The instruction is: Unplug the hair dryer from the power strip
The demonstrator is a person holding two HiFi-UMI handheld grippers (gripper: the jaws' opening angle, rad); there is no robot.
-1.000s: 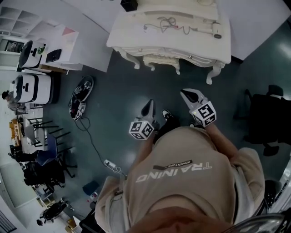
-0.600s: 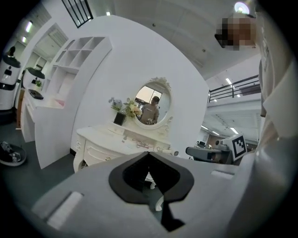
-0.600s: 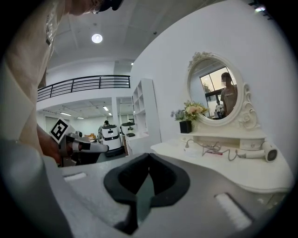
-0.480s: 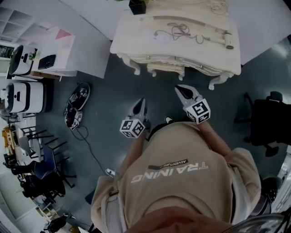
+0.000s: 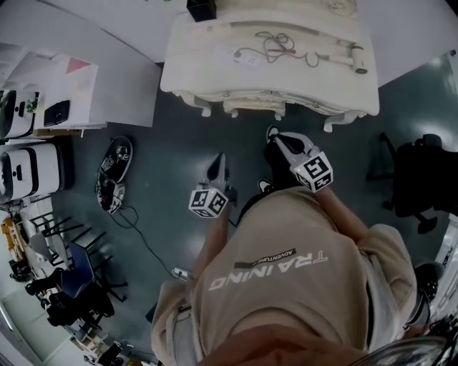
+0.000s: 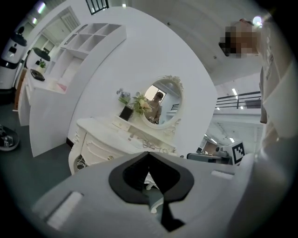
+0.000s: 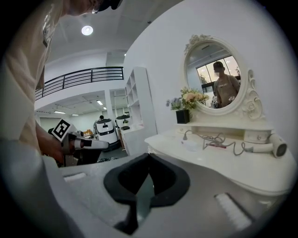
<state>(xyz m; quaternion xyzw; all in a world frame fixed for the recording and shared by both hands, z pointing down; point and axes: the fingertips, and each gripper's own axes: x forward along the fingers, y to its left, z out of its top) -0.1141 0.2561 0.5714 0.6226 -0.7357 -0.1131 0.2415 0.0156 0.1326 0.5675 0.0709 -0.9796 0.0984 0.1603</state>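
The white hair dryer point(image 5: 350, 54) lies at the right end of the cream dressing table point(image 5: 215, 86). Its cable point(image 5: 283, 47) loops left to a white power strip point(image 5: 240, 56). In the right gripper view the hair dryer point(image 7: 269, 146), cable point(image 7: 219, 140) and power strip point(image 7: 191, 145) sit under the oval mirror point(image 7: 219, 81). My left gripper point(image 5: 218, 164) hangs over the floor short of the table, shut and empty. My right gripper point(image 5: 284, 141) is close to the table's front edge, also shut and empty. Both grippers point(image 6: 149, 153) point(image 7: 148, 155) point at the table.
A black vase point(image 5: 201, 8) with flowers stands at the table's back. A black office chair point(image 5: 418, 179) is on the right. White robots point(image 5: 28, 168), a white counter point(image 5: 79, 86), floor gear point(image 5: 113, 171) and a trailing floor cable point(image 5: 147, 246) lie on the left.
The person has stepped toward the dressing table, carrying both grippers forward. The right gripper's tip now reaches almost to the table's front edge. Both stay shut.
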